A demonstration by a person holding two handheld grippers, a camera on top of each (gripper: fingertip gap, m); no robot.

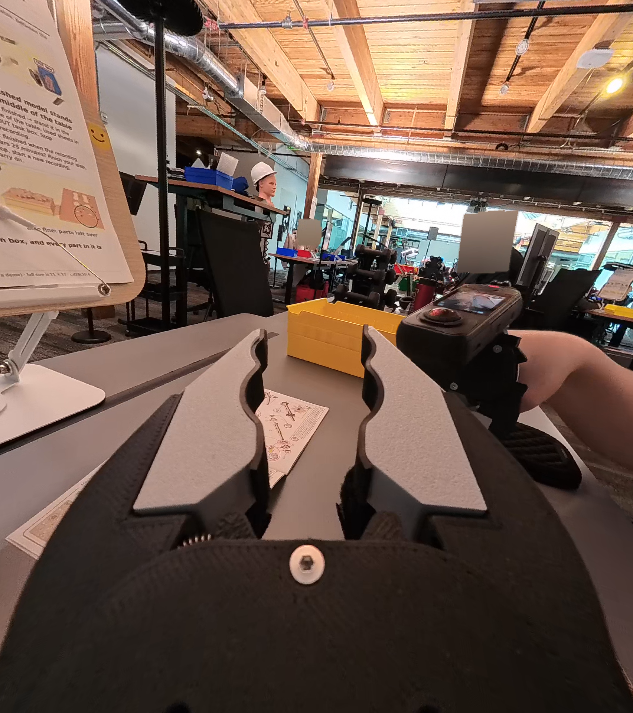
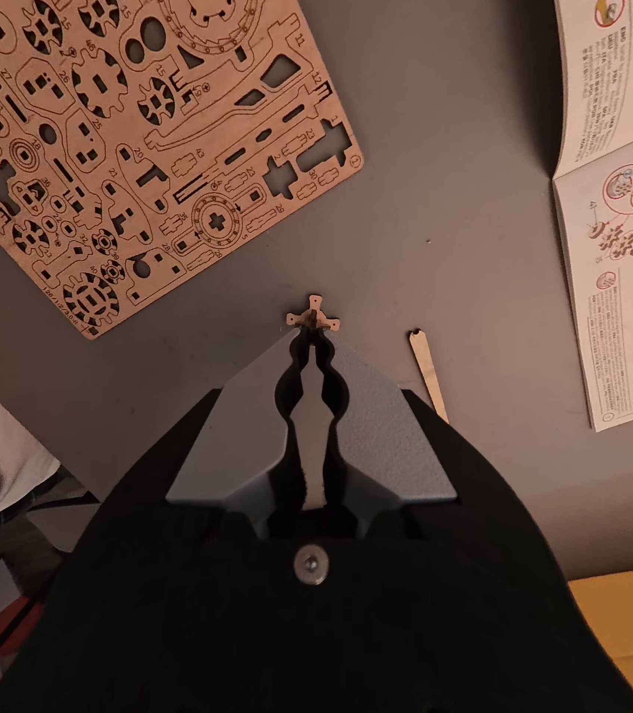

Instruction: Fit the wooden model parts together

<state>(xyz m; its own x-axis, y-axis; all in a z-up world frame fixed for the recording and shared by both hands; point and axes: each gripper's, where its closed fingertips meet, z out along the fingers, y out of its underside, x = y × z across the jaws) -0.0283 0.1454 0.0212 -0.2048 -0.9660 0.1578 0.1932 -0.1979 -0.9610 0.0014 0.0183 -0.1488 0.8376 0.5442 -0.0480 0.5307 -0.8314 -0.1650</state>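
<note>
Grey table point(image 2: 442, 216) in timber-ceilinged workshop, left gripper point(image 1: 314, 339) spread empty, right gripper point(image 2: 311, 335) pinching wooden cross piece point(image 2: 312, 318).

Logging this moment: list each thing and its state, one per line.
left gripper: open, empty
right gripper: shut on small wooden assembly
small wooden assembly: pinched at fingertips
wooden parts sheet: flat, several parts removed
instruction booklet: open
wooden stick: lying loose

The left wrist view is looking level across the table point(image 1: 145, 443) toward the room; the right one is looking straight down, close; both are catching the booklet point(image 1: 291, 428).
</note>
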